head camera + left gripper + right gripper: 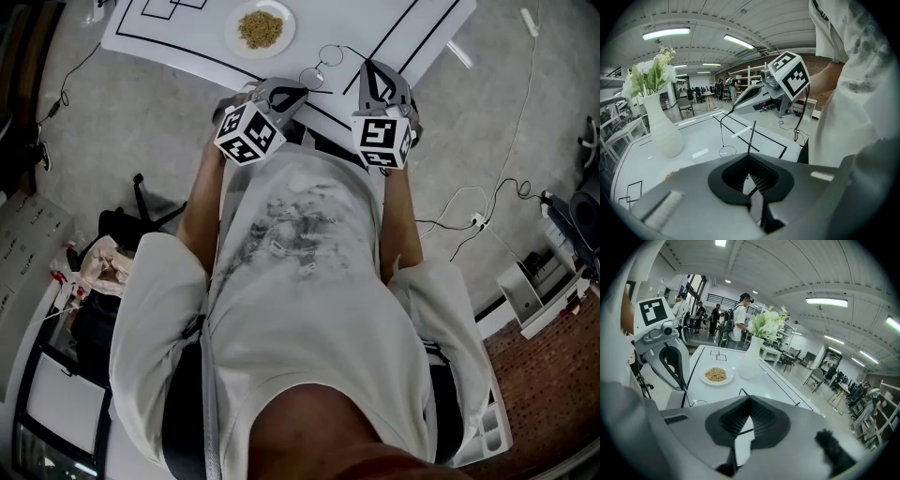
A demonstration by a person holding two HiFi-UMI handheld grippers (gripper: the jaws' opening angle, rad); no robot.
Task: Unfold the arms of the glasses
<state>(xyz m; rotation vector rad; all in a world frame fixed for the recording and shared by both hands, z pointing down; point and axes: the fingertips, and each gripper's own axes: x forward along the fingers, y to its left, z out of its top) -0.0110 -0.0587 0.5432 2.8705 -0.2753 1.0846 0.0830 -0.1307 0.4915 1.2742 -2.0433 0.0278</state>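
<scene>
Head view, table (187,42): a white top marked with black lines is lying across the upper frame.
Head view, plate (234,36): a white plate is sitting on the table and carrying a heap of tan grain (261,28).
Head view, glasses (322,66): the thin wire frame is hanging over the table's near edge, between the tips of the two grippers.
Head view, floor (112,122): grey concrete is showing around the table, with cables (487,202) trailing across it at the right.
Left gripper view, left gripper (750,157): its jaws are pressing together on a thin black arm (751,136) of the glasses, which is rising from their tip.
Left gripper view, right gripper (735,108): its tip is meeting the frame's other wire arm, and a round lens (726,151) is hanging below it.
Left gripper view, vase (663,131): a white vase is standing on the table, holding pale flowers (649,70).
Left gripper view, room: strip lights (665,33) are glowing along a ribbed ceiling.
Right gripper view, right gripper (749,398): its jaws are pinching shut on a fine wire of the glasses.
Right gripper view, room: people (740,319) are standing beyond the table's far end, and chairs (815,378) are standing at the right of the hall.
</scene>
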